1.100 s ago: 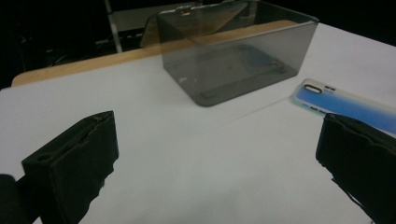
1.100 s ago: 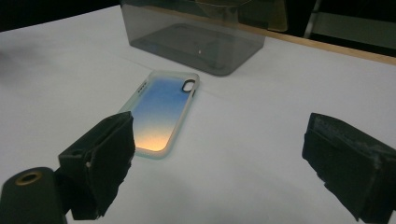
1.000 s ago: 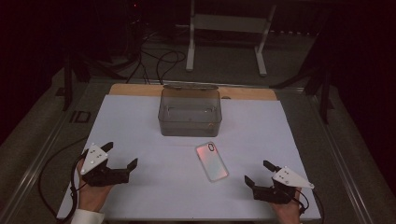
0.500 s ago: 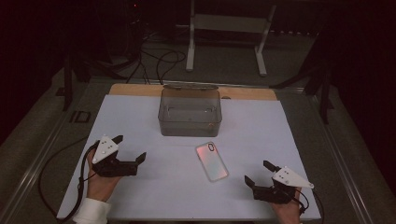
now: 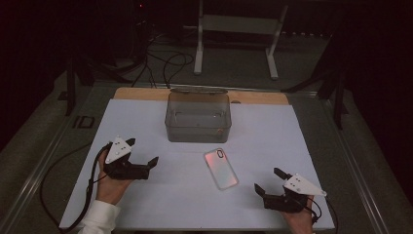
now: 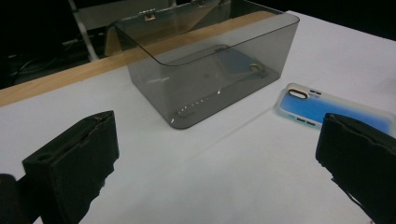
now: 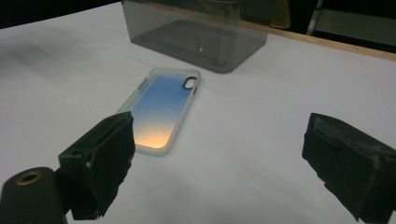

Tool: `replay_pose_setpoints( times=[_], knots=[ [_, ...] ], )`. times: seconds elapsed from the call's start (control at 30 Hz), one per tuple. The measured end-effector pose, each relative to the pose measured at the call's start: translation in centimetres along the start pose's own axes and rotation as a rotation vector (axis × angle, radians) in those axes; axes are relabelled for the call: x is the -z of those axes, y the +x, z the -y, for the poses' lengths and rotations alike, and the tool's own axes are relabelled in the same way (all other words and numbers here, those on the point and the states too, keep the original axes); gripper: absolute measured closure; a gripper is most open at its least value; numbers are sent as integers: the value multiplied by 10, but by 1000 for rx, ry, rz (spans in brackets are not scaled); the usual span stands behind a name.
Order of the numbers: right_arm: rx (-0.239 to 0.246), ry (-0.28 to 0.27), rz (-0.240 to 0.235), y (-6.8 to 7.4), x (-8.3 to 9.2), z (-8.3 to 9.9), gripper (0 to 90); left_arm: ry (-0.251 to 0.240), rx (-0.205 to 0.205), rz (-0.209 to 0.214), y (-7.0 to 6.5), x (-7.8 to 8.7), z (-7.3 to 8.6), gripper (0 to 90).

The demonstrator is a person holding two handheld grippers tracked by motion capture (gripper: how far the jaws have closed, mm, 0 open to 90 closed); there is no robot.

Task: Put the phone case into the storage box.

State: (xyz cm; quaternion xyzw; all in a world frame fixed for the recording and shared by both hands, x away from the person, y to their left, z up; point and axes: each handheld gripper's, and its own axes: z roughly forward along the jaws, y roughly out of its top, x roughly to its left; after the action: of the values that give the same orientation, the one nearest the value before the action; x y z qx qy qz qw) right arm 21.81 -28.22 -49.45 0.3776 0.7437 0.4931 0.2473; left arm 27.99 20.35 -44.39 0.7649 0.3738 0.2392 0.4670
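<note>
Left gripper (image 5: pixel 143 164) had slid in from 9 o'clock toward the phone case (image 5: pixel 221 168), jaws wide and empty; right gripper (image 5: pixel 269 183) sat idle, likewise gaping — pickup's probably next.

phone case (image 6: pixel 336 109) part hidden behind jaw, cut by edge

We read no text, label, brand or number on the phone case (image 5: pixel 221 168) or the smoky box (image 5: pixel 197 117); any small print is perhaps lost to dim light.
</note>
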Motion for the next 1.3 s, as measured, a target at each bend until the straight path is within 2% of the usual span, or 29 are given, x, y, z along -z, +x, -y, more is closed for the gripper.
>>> replay_pose_setpoints(
  times=[0.7,1.3],
  knots=[
    [10,12,-4,1,-1,0,94,31,-23,51,-4,-23,-15,6],
    [14,17,-9,2,-2,0,94,58,-60,92,-10,-43,-30,7]
  ],
)
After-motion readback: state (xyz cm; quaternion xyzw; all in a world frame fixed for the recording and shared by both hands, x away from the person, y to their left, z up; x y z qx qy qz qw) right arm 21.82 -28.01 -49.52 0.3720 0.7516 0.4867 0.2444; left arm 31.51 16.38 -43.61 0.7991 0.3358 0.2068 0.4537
